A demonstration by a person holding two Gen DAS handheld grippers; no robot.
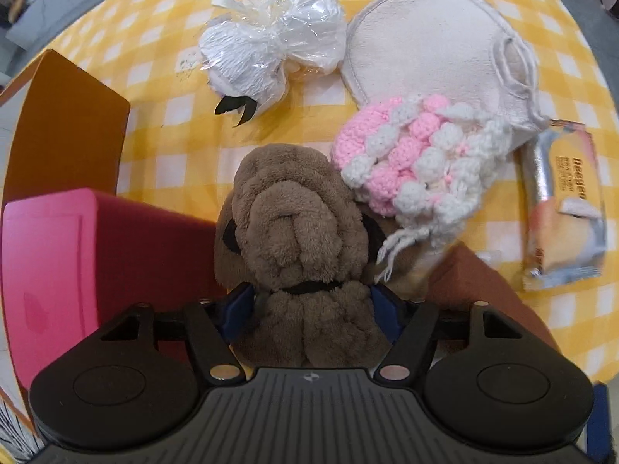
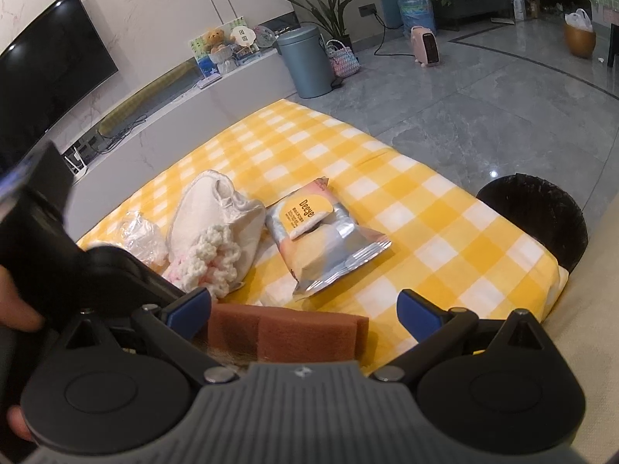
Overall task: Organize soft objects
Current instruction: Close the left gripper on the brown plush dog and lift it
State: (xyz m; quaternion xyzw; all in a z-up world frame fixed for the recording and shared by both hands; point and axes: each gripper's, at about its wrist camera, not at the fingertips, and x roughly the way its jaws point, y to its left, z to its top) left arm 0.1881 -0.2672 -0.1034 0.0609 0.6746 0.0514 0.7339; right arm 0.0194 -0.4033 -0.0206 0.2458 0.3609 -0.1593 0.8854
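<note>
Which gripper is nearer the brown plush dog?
Left. The left gripper straddles the brown plush dog, its fingers on either side. The right gripper hovers open over a brown sponge.

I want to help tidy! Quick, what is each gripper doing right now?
Left gripper: jaws on either side of the brown plush towel toy; whether they press it cannot be told.
Right gripper: open, holding nothing, above the brown sponge.

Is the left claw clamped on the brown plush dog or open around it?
Open: the left claw straddles the brown plush dog; its blue pads stand beside it.
</note>
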